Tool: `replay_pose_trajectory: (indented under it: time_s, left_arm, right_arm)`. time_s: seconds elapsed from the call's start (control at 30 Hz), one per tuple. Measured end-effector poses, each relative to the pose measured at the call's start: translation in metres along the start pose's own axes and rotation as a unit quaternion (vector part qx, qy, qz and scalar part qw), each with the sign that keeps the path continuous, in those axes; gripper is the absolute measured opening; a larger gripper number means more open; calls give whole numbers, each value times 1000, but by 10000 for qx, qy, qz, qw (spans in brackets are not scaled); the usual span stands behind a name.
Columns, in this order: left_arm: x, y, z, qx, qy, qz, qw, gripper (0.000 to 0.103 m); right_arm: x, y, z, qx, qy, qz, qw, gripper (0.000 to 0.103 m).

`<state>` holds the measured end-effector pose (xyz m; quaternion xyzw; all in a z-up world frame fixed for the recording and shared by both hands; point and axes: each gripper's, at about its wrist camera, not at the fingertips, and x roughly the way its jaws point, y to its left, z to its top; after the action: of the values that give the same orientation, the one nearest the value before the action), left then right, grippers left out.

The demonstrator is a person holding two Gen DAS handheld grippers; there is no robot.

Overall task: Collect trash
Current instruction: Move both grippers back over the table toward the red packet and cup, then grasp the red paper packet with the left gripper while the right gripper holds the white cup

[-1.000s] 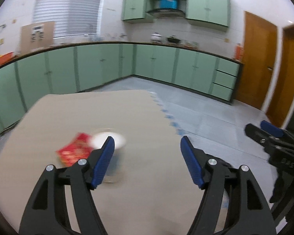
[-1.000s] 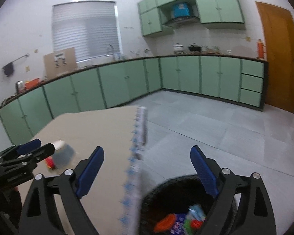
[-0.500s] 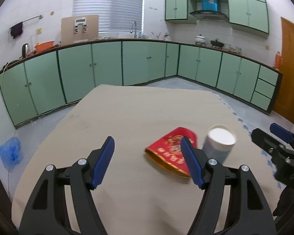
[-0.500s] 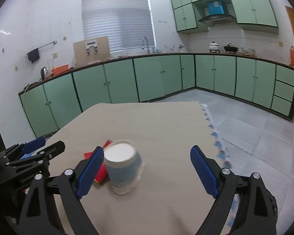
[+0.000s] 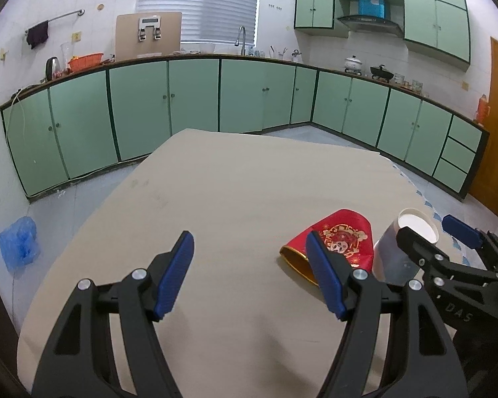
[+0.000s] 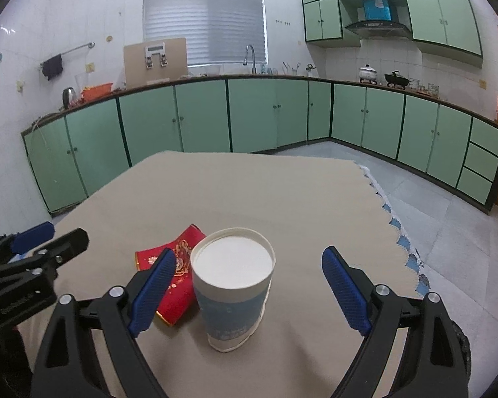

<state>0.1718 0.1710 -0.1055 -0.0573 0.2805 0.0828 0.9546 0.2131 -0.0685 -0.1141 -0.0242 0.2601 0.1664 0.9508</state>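
Hidden: the left gripper (image 5: 249, 275) is covering the near edge of the red envelope (image 5: 343, 242); the paper cup (image 6: 232, 285) is blocking the envelope's right side in the right wrist view.
Cut off: the right gripper (image 6: 249, 292) is showing only in part at the left view's right edge.
Around: the beige table (image 5: 232, 182) is carrying both items; green cabinets (image 5: 196, 96) are lining the walls beyond.
Cup: standing upright between the right jaws, touching neither pad, mouth facing up.
Envelope: lying flat just right of the left jaws, long axis running away from them.
Jaws: both pairs are standing released, gripping nothing.
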Motion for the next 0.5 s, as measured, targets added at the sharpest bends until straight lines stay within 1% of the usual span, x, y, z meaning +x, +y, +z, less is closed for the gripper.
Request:
replay_pose_trajectory:
  time_s: [0.23,0.3,0.37,0.43,0.5]
  left_arm:
    - [2,-4,-2,10,37,-31,10000,68]
    - [2,-5,-3,23,40,-39,10000,68]
    - [3,-5,-3,25,43,-42,10000,69]
    - [3,-5,-3,33,58,-35,10000,70]
    - [4,-6,-4,23,89,-43,9999,72]
  right_arm:
    - [9,1,-1,-35,142,22,9999,76]
    - [11,1,0,-52,196,85,9998,70]
    - [12,1,0,-43,232,139,9996,59]
    - [13,1,0,-34,268,203,9994,51]
    - [13,0,0,-22,274,254,9993,50]
